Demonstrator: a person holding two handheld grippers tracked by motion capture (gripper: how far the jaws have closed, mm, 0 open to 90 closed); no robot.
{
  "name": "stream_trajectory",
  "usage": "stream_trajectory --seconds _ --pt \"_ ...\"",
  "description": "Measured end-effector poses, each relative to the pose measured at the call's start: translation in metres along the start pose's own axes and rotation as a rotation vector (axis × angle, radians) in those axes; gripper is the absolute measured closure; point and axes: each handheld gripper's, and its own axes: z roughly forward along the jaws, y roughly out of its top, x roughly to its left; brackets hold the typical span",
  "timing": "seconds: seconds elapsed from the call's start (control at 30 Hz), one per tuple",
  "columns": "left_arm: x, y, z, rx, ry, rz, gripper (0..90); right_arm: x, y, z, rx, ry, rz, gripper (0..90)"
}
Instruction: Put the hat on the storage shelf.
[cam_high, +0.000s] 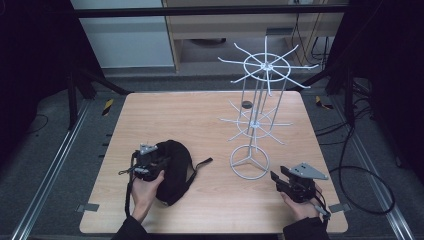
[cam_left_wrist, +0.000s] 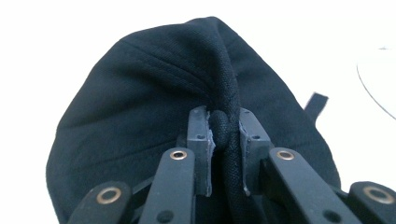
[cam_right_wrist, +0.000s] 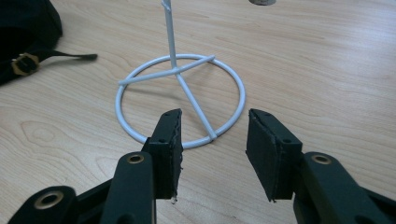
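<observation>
left gripper (cam_left_wrist: 226, 140) fingers clamp black cap (cam_left_wrist: 154, 107) fold | right gripper (cam_right_wrist: 212, 140) fingers apart, empty

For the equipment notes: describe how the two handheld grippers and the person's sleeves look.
Both the left gripper and the right gripper are black, with flat rectangular pads on arms joined by brass-ringed pivots. Each carries a grey three-cornered plate on top and trails a black cable. The sleeves are dark.

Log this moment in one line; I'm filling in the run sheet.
left gripper: shut on black cap | right gripper: open, empty, near white wire rack base | cap on table
</observation>
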Motion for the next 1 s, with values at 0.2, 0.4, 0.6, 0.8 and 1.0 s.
stream_trajectory --seconds 0.2,0.4,0.6,0.8,1.0 --pt "0.003 0.004 -0.018 -0.052 -0.031 0.024 78.7 -0.001 0.000 0.001 0.005 0.003 0.000 56.2" --pt "0.002 0.009 -0.042 -0.152 -0.107 0.077 78.9 -0.004 -0.002 0.000 -0.001 -0.007 0.000 56.8" --pt "-0.003 0.018 -0.067 -0.248 -0.166 0.111 78.9 -0.004 -0.002 0.000 -0.008 -0.012 -0.003 57.0" --pt "-0.010 0.024 -0.092 -0.362 -0.238 0.143 78.9 -0.004 -0.002 0.000 -0.012 -0.011 -0.006 57.0" --pt "-0.014 0.029 -0.115 -0.438 -0.293 0.158 78.9 -0.004 -0.002 0.000 -0.018 -0.017 -0.010 57.0"
